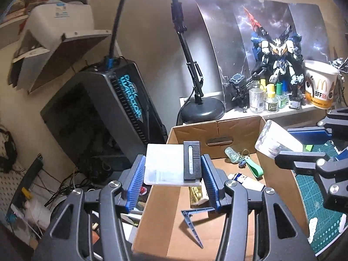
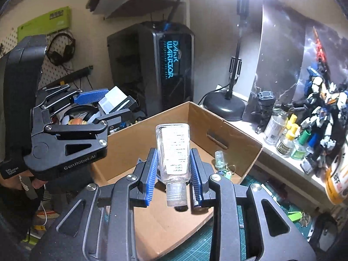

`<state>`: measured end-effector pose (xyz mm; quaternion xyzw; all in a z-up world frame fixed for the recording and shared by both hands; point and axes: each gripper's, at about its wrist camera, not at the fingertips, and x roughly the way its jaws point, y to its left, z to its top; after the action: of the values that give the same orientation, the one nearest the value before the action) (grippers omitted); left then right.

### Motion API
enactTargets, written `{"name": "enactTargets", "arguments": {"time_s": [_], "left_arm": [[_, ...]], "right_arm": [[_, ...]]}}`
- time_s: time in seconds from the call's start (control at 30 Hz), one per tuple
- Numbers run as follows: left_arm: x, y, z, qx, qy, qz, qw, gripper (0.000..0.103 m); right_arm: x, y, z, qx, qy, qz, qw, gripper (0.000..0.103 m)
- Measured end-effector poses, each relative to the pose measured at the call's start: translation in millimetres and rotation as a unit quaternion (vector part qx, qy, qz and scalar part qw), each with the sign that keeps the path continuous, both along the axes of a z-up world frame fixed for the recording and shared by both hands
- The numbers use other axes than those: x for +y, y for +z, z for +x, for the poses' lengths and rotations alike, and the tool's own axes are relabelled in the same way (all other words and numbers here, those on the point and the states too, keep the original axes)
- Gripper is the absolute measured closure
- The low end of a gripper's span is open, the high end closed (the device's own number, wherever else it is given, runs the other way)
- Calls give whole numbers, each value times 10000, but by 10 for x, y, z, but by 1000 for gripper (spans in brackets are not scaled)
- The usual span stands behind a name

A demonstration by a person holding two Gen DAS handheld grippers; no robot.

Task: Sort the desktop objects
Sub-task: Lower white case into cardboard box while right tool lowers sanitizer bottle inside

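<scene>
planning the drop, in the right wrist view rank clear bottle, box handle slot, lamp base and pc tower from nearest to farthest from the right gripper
1. Clear bottle: between the right gripper's fingers, cap toward the camera.
2. Box handle slot: in the box's far wall, ahead to the right.
3. Lamp base: on the ledge behind the box.
4. PC tower: back by the wall, left of the lamp.

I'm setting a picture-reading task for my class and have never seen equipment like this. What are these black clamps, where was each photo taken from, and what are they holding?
No robot here: a person holds two hand-operated grippers, each carrying a wide-angle camera looking along its fingers. One picture comes from the left gripper, shut on a clear plastic case with a black clip. The other comes from the right gripper, shut on a sanitizer bottle, cap towards the camera. Both hang over a cardboard box on a green cutting mat; inside lie a keychain and a tube.
</scene>
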<state>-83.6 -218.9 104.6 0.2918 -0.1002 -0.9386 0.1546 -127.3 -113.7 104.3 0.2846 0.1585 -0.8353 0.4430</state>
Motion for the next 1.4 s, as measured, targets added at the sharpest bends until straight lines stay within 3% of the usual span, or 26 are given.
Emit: {"name": "enactTargets", "arguments": {"time_s": [0.67,1.4], "left_arm": [[-189,-496,-1228,-1019,-107,-9,9947,51],[-285,-1101,-2013,-2174,-213,195,9756,51]], "right_arm": [[-478,-459,-1161,-573,-304,622,9960,76],[-693,-1007,-1871,-1179,-332,1410,9824,76]]}}
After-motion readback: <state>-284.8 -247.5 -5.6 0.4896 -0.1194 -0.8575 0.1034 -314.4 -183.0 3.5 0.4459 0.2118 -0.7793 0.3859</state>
